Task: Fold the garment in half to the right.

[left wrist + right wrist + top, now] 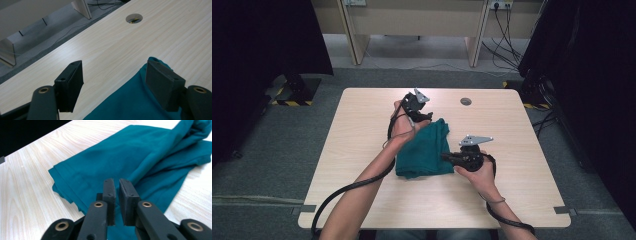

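Cloth: a teal cloth (pixel 424 150) lay folded and rumpled near the middle of the desk (pixel 362 125), one bunched end reaching toward the far edge.
Left claw: the left gripper (pixel 113 80) hung over the cloth's far end with its jaws spread wide; the cloth lay below and against the right-hand pad (pixel 162 82), nothing clamped.
Right claw: the right gripper (pixel 117 192) sat at the cloth's near right side, jaws all but closed, a thin slit between the pads; whether any fabric was pinched there I cannot tell.
Hole: a round cable hole (pixel 466 101) sat near the desk's far edge, apart from the cloth.
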`<action>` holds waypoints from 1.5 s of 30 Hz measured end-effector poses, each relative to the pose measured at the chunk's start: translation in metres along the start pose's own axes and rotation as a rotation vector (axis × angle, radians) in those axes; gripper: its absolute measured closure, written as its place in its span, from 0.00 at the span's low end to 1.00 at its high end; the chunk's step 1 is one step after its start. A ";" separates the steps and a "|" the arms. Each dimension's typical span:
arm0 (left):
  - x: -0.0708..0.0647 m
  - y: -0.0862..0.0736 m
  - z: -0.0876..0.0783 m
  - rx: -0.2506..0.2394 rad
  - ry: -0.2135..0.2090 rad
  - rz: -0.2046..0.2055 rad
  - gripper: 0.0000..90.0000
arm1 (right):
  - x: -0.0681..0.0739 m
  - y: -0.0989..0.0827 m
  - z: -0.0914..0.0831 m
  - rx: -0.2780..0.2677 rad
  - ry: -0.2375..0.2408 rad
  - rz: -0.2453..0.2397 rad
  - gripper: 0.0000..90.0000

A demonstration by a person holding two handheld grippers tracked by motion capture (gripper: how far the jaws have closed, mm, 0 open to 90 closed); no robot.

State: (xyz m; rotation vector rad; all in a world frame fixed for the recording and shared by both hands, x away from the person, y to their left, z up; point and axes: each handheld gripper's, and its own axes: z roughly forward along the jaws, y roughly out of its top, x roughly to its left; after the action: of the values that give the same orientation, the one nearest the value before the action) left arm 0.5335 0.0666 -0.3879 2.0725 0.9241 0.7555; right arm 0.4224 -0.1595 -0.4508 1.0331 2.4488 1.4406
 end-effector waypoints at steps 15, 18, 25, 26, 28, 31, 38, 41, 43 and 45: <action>0.007 -0.023 -0.025 -0.022 0.018 0.025 0.34 | -0.002 -0.006 0.000 0.026 0.030 0.035 0.69; 0.008 -0.029 -0.028 -0.020 0.015 0.017 0.34 | -0.002 -0.003 0.003 0.042 0.052 0.046 0.64; 0.011 -0.040 -0.031 -0.017 0.016 0.006 0.34 | -0.007 -0.002 0.017 0.133 0.015 0.068 0.86; 0.012 -0.041 -0.031 -0.016 0.017 0.011 0.34 | -0.007 -0.002 0.017 0.135 0.014 0.073 0.91; 0.012 -0.042 -0.032 -0.016 0.017 0.012 0.34 | -0.008 -0.003 0.015 0.138 0.006 0.078 0.95; 0.012 -0.044 -0.032 -0.018 0.018 0.009 0.34 | -0.009 -0.005 0.010 0.138 -0.009 0.079 0.97; 0.012 -0.047 -0.032 -0.016 0.016 0.014 0.34 | -0.007 -0.008 0.004 0.147 -0.031 0.053 0.98; 0.012 -0.048 -0.032 -0.013 0.018 0.018 0.34 | -0.005 -0.012 0.004 0.154 -0.048 0.038 0.96; 0.013 -0.049 -0.032 -0.013 0.020 0.018 0.34 | -0.004 -0.014 0.005 0.163 -0.058 0.029 0.96; 0.014 -0.051 -0.033 -0.012 0.022 0.014 0.34 | -0.003 -0.015 0.005 0.175 -0.070 0.018 0.96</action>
State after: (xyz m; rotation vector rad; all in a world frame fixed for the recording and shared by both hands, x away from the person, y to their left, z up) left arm 0.4987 0.1142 -0.4075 2.0660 0.9149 0.7908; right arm 0.4191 -0.1623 -0.4665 1.1205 2.5578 1.1902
